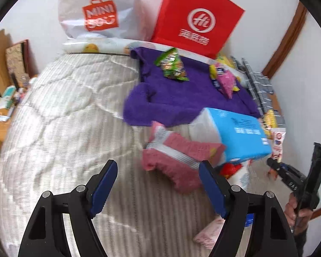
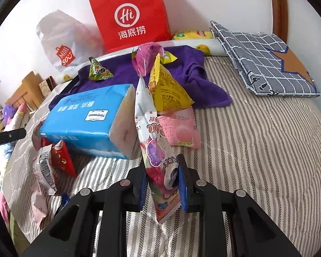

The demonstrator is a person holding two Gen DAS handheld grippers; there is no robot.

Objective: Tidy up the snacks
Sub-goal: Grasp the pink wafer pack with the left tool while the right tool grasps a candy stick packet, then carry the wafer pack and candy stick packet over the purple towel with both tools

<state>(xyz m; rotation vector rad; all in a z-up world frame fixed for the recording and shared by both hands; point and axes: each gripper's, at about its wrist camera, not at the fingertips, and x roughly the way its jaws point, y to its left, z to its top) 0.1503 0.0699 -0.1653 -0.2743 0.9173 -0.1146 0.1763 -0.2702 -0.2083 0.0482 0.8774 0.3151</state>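
My right gripper (image 2: pixel 162 184) is shut on a white gummy candy packet (image 2: pixel 152 141) and holds it upright above the striped bed. Behind it lie a yellow triangular snack (image 2: pixel 169 92), a pink peach packet (image 2: pixel 182 128), a magenta snack (image 2: pixel 147 57) and a green snack (image 2: pixel 98 70) on a purple cloth (image 2: pixel 199 75). My left gripper (image 1: pixel 158 188) is open and empty above the bed, just short of a pink snack packet (image 1: pixel 177 156). The right gripper also shows at the right edge of the left wrist view (image 1: pixel 293 177).
A blue tissue pack (image 2: pixel 87 120) lies mid-bed, with red snack packets (image 2: pixel 62 160) at its near left. A red paper bag (image 2: pixel 132 15) and a white plastic bag (image 2: pixel 62 40) stand against the wall. A folded checked cloth (image 2: pixel 265 60) lies at far right.
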